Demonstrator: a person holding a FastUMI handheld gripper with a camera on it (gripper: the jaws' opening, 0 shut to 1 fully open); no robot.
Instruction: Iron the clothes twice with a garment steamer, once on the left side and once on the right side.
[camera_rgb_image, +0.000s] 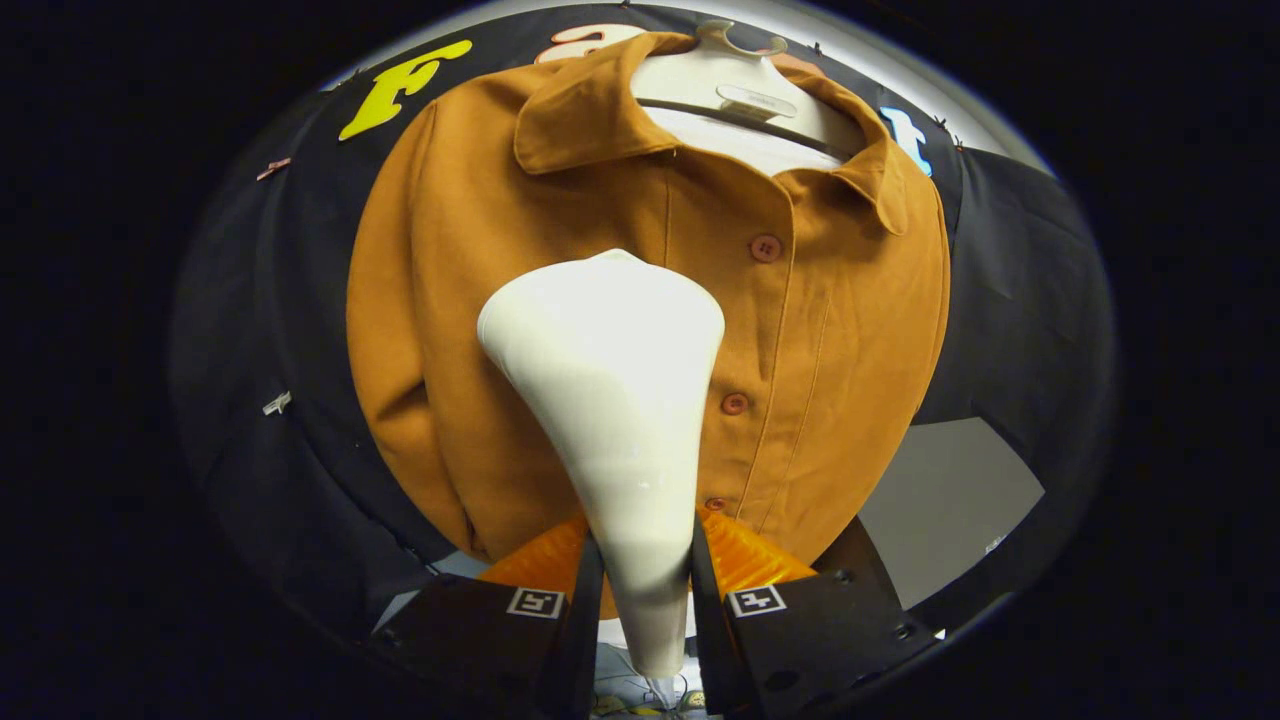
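Black cloth backs the booth, and against it hangs the mustard-brown button-front shirt (560, 330) on a white hanger (735, 85). Clamped between both fingers of the gripper (645, 580), the white, cone-shaped garment steamer (610, 400) points its wide head at the shirt's front, just at nine o'clock of the button placket (745, 330). Judging by that spot, a pass on the left panel is in hand; whether the head touches the cloth I cannot tell. Next calls for a steady vertical stroke, then shifting toward three o'clock for the right panel.
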